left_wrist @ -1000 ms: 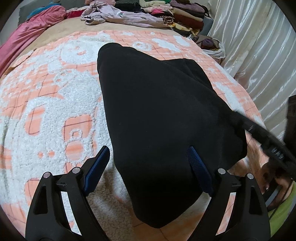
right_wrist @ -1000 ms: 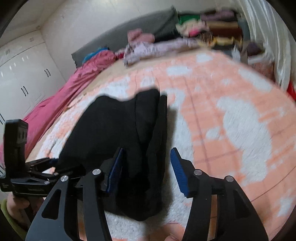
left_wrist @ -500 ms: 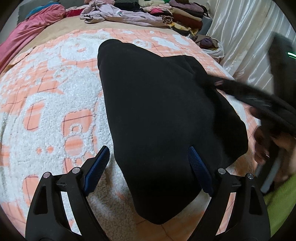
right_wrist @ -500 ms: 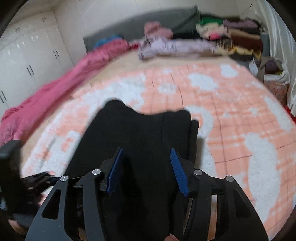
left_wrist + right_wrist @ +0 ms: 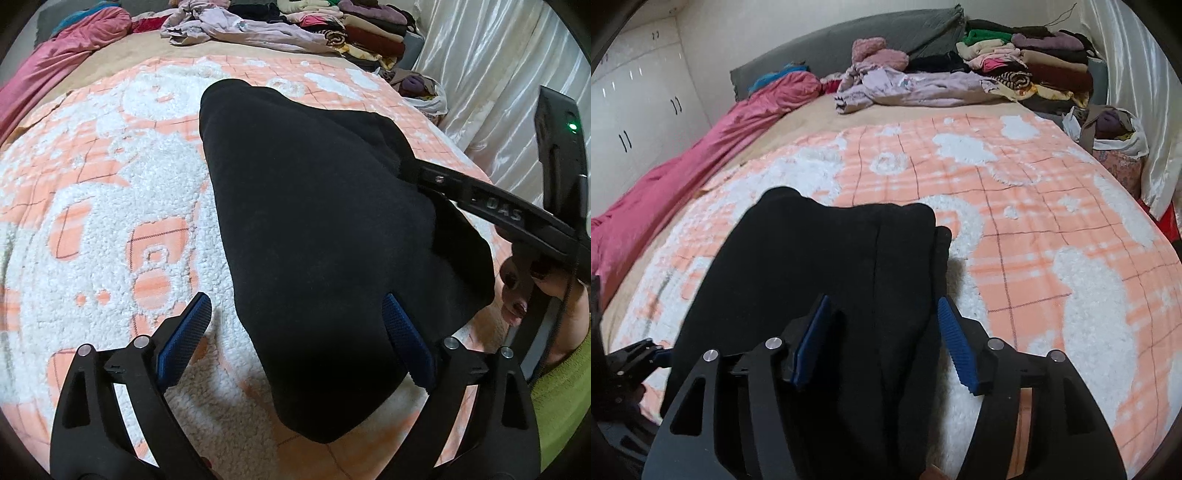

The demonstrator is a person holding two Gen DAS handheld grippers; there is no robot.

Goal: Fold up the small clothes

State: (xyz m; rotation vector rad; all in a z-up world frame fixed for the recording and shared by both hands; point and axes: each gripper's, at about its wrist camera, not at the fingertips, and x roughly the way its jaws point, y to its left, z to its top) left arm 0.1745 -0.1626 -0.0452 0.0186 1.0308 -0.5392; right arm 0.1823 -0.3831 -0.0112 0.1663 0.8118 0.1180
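Left wrist view: the left gripper (image 5: 295, 332) has its fingers (image 5: 184, 339) spread very wide. They have just been opening. The near end of the black garment (image 5: 314, 240) lies between them, but the pads do not press on it.
Right wrist view: the right gripper (image 5: 882, 339) has its fingers (image 5: 953, 343) partly apart. They have just been opening too. The garment's right-hand layers lie between them, and I see no squeeze on the cloth.
Where the garment is: it lies flat on the bed, on the orange and white blanket (image 5: 92, 221). It runs from 6 o'clock up to 12 o'clock in both views. It looks folded lengthwise already, with a thin strip peeking out along the edge at 3 o'clock in the right wrist view.
Other things: a pile of clothes (image 5: 1027, 66) sits at 1 o'clock by the headboard. A pink quilt (image 5: 683, 166) lies along 9 o'clock.
Step now: I think both grippers are letting go after a fold.
How to do it well: lift both grippers straight up so the cloth does not drag. Next, pinch all the layers at the near end, one gripper at each corner. Carry the end up and over toward 12 o'clock. Keep both sides even.
Watch out: the loose strip on the right may slip out. Tuck it in first.
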